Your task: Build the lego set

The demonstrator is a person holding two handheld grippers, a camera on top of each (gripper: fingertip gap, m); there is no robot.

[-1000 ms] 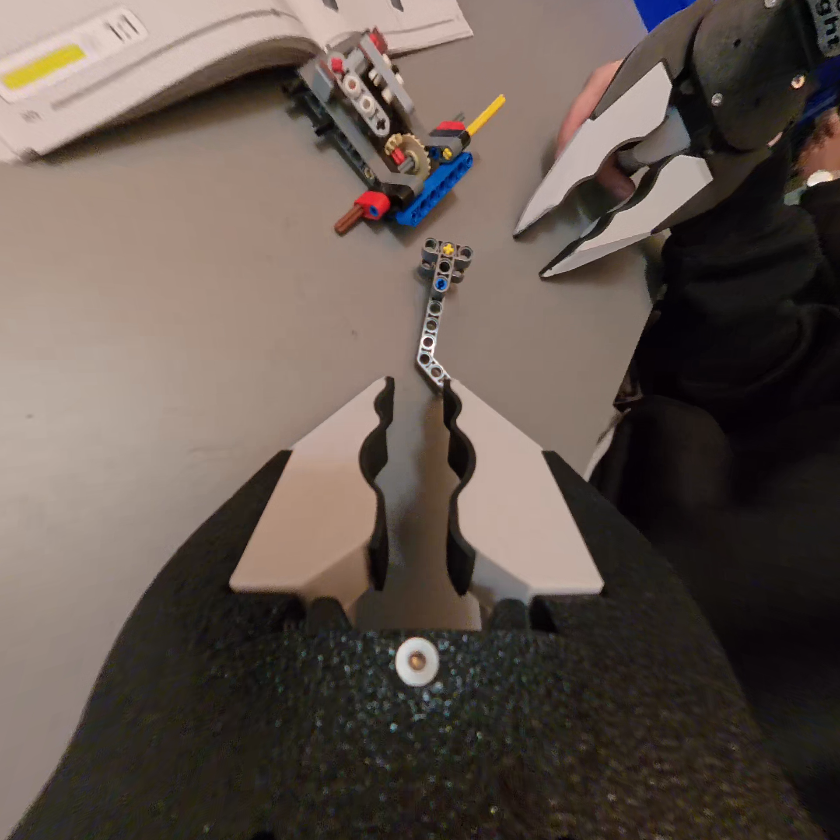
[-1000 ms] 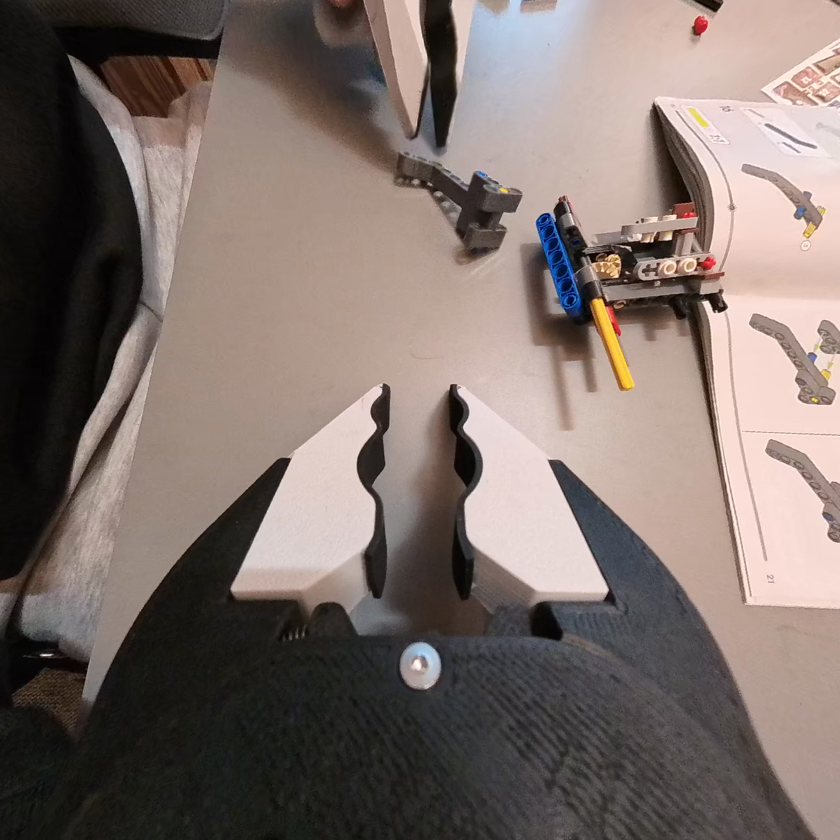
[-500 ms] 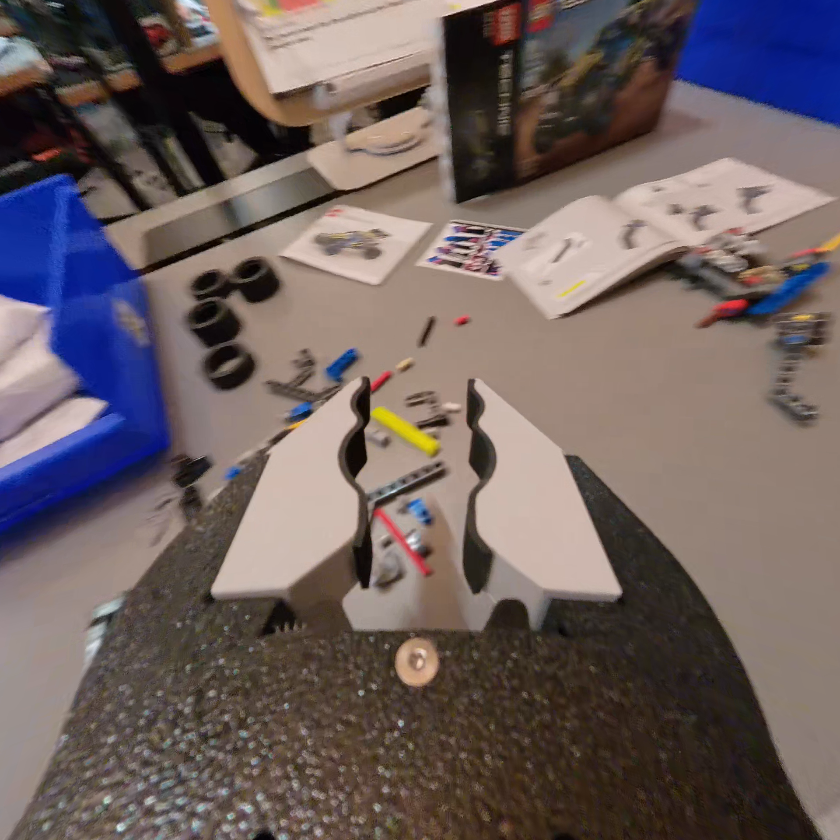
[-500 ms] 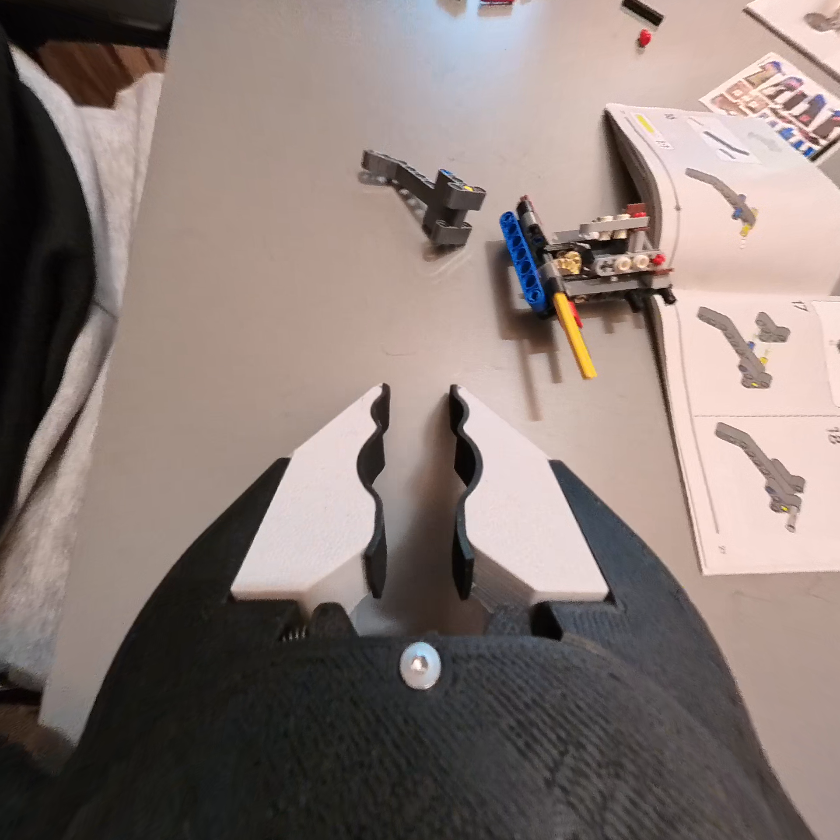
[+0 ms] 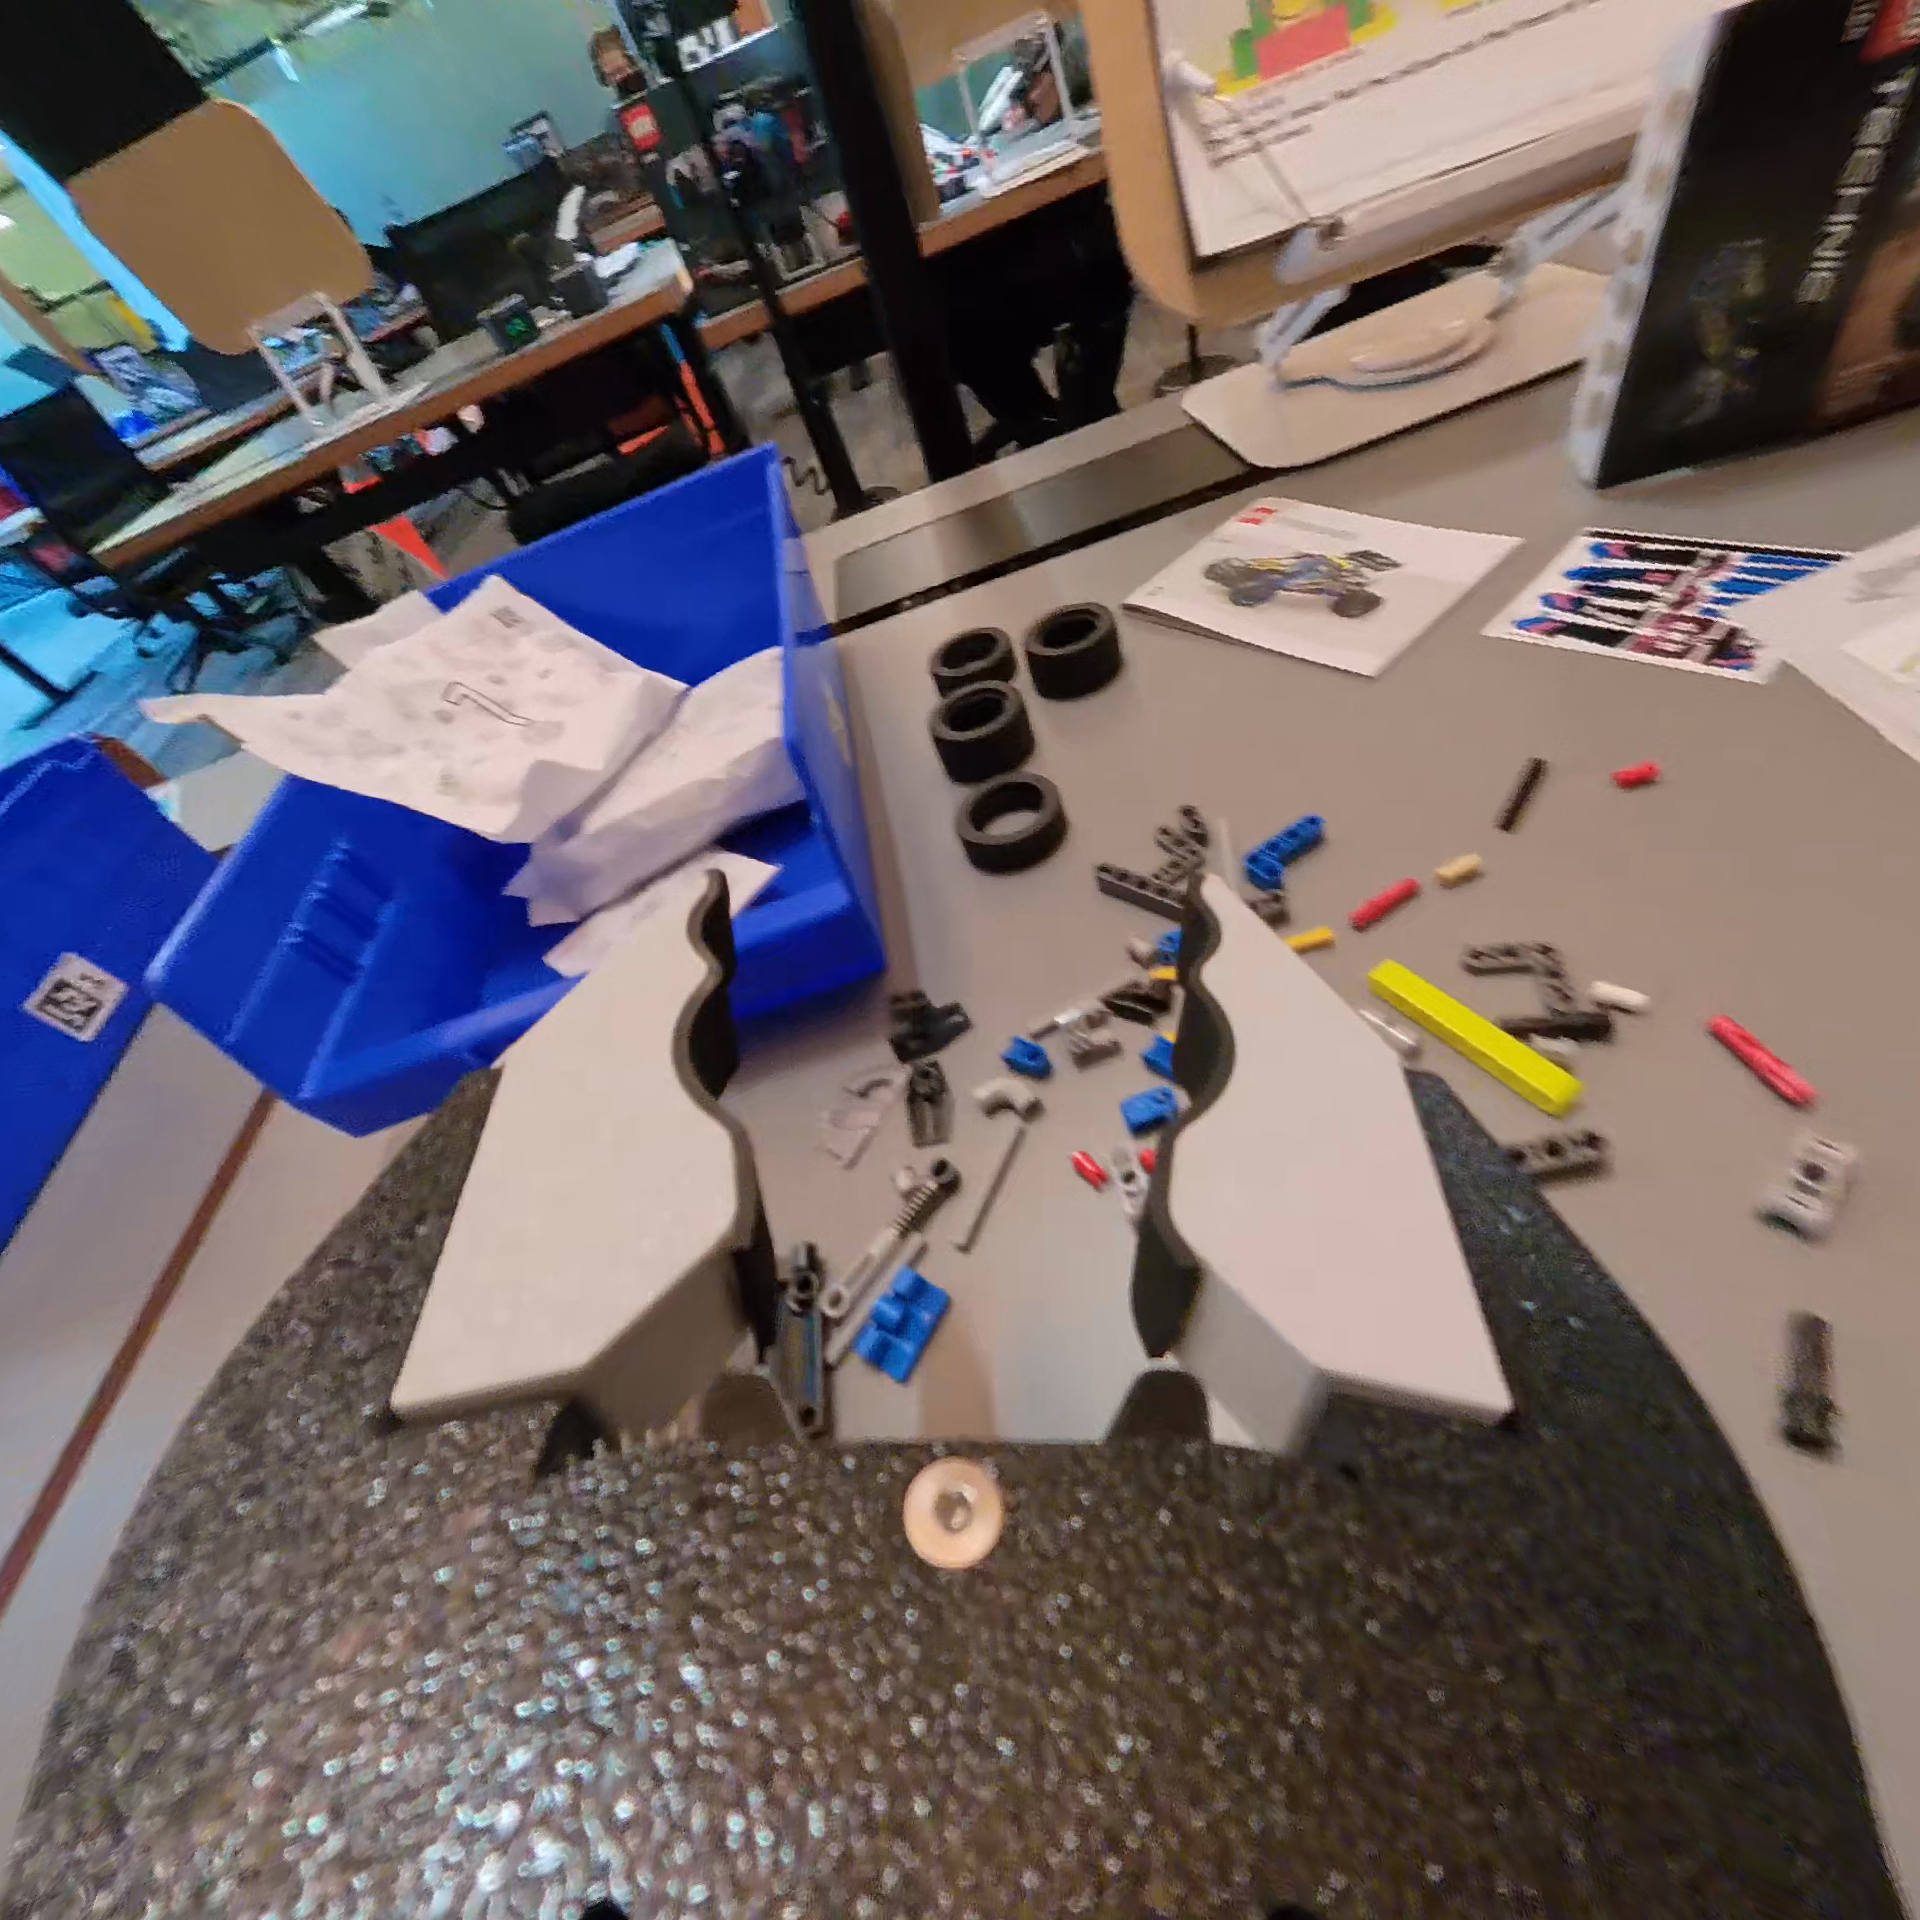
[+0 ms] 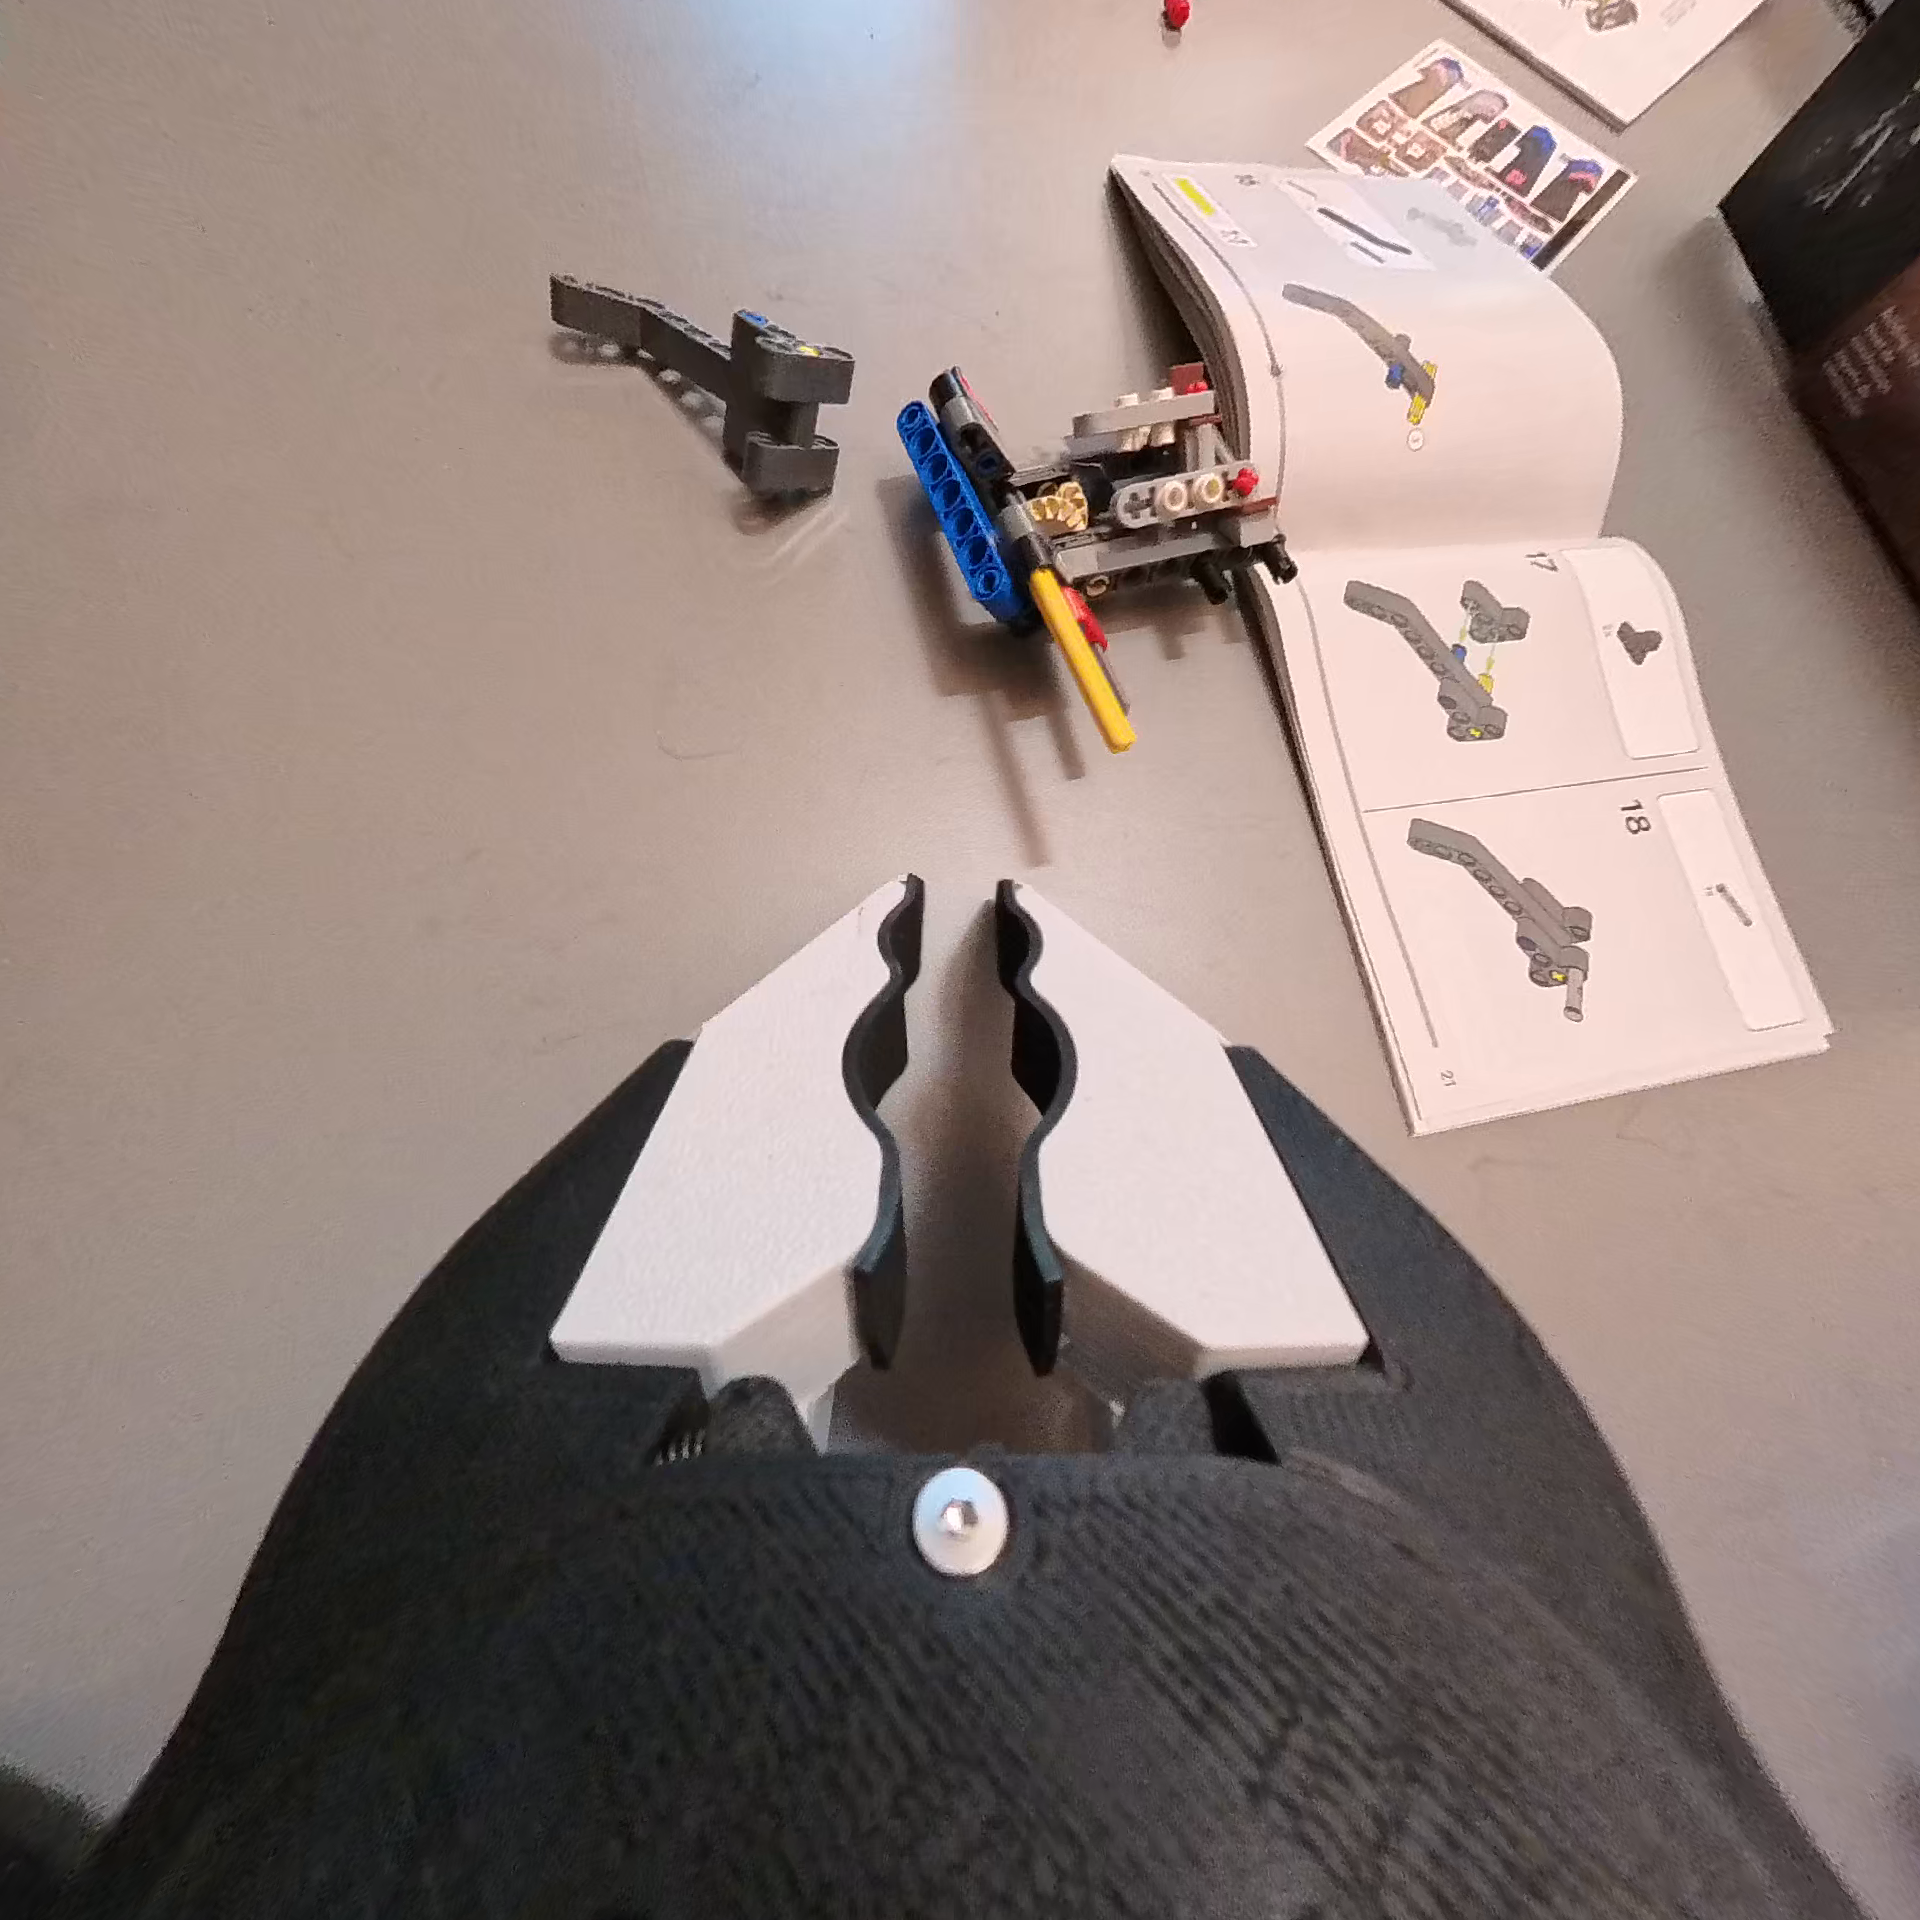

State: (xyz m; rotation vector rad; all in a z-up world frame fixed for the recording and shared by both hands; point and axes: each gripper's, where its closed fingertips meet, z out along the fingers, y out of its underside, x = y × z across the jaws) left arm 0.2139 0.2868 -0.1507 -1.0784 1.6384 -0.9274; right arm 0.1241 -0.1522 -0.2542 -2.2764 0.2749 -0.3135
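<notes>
Upper centre, a grey lego assembly (image 6: pixel 1091 499) with blue beam and yellow axle; left gripper (image 5: pixel 956 904) wide open, right gripper (image 6: pixel 958 894) slightly parted, both empty.

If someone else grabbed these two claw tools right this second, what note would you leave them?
Left gripper: wide open, empty, above the loose parts pile, beside the blue bin.
Right gripper: narrowly open, empty, over bare table.
Parts: four black tyres and a yellow beam lie by the pile. The dark grey bent arm sub-assembly lies apart from the partly built chassis, which rests against the open instruction booklet.
Done: chassis started, bent arm built.
Left: likely pick the next part from the pile, then keep building; tyres unused.
</notes>
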